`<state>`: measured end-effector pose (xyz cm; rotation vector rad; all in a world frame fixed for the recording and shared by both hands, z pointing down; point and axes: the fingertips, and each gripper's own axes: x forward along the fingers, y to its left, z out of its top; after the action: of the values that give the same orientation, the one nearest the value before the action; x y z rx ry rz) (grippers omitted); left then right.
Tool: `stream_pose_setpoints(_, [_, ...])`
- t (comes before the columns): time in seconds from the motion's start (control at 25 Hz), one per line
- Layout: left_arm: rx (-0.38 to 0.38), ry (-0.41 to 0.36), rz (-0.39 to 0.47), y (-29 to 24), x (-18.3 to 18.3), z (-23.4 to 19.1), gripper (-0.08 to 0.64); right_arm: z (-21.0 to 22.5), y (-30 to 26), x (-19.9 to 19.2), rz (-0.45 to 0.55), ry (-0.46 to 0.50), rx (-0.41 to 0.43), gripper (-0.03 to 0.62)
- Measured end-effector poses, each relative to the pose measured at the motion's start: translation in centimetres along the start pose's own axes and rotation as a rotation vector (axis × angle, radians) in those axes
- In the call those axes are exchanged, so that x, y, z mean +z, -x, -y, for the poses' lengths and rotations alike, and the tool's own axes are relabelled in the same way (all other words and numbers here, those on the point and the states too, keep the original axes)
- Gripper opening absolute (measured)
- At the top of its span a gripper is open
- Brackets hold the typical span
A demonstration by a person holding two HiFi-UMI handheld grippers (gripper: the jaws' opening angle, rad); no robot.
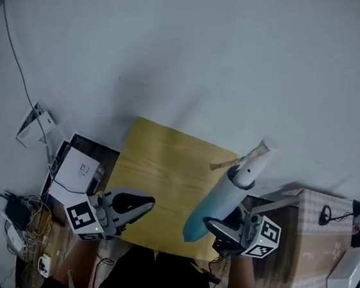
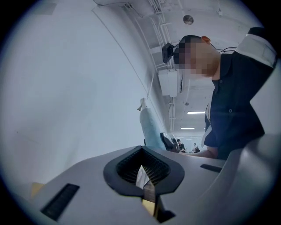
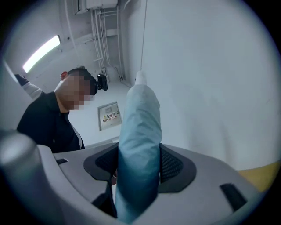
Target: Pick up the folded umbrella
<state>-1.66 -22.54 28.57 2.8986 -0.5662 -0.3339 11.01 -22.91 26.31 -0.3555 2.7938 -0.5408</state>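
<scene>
1 umbrella (image 3: 138, 132) end cut off below.

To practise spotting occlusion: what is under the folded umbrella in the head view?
The yellow tabletop, below the umbrella clamped in the right gripper. The table's right edge behind them is covered.

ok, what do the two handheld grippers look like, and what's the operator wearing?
Both the left gripper and right gripper have light grey moulded jaws with black ribbed pads, and each carries a white cube with black square markers. The person wears a dark navy top.
</scene>
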Motion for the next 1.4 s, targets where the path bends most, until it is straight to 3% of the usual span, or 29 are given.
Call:
stream_pose_setpoints(0.36, [-0.037,-0.071,-0.020,-2.1,2.2,5.1,0.011,-4.5,9.1,1.9,0.256,-0.058,0.068,0.272])
stream_pose_setpoints(0.56, [-0.027,-0.041,0.004,-2.9,2.0,9.7,0.011,-7.6,12.5,2.3,0.274,-0.057,0.109,0.272])
stream_pose_setpoints(0.96, [-0.029,-0.024,-0.054,-5.0,-2.0,22.0,0.011,-15.4,21.8,-1.0,0.329,-0.122,0.157,0.272])
stream_pose_setpoints(1.16, [-0.008,-0.021,-0.090,-3.9,-3.3,26.4,0.011,-18.2,23.6,-2.3,0.362,-0.133,0.187,0.272])
stream_pose_setpoints(1.4, [-0.044,-0.038,-0.113,-2.5,-3.8,30.3,0.011,-21.6,24.8,-4.2,0.409,-0.163,0.191,0.272])
